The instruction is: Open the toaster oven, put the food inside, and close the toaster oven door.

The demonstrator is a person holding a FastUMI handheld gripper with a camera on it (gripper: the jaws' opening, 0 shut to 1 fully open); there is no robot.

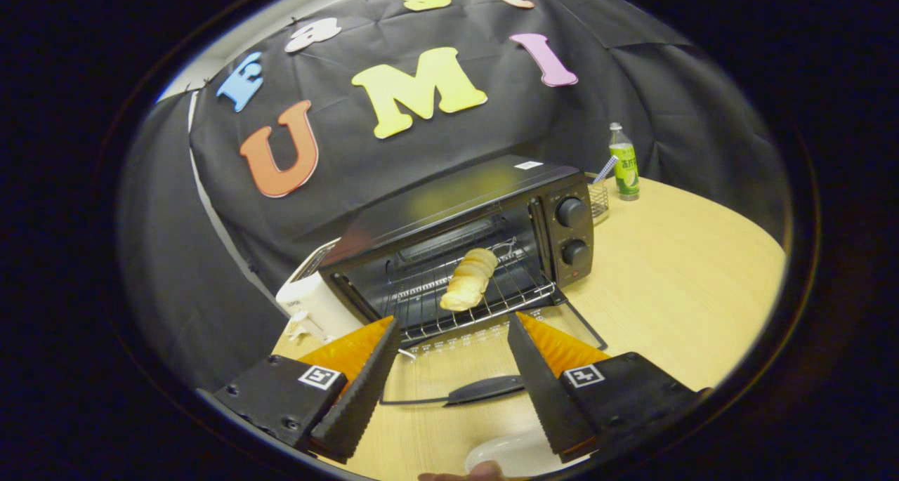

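In the gripper view, the toaster oven (463,235) stands on the wooden table (674,284) against the booth's dark cloth wall, its glass door (491,361) folded down flat toward the fingers. A bread roll (469,279) lies on the wire rack (449,298) inside. Its long axis runs front to back, slightly slanted, with one end toward the open mouth and the other toward the rear. The gripper (453,330) hovers above the lowered door with its fingers spread wide and nothing between them. A white appliance (316,302) sits half hidden behind the oven's side. A bottle (624,161) and a small wire basket (598,199) stand beyond the oven. A white dish (509,456) is cut off below the fingers.
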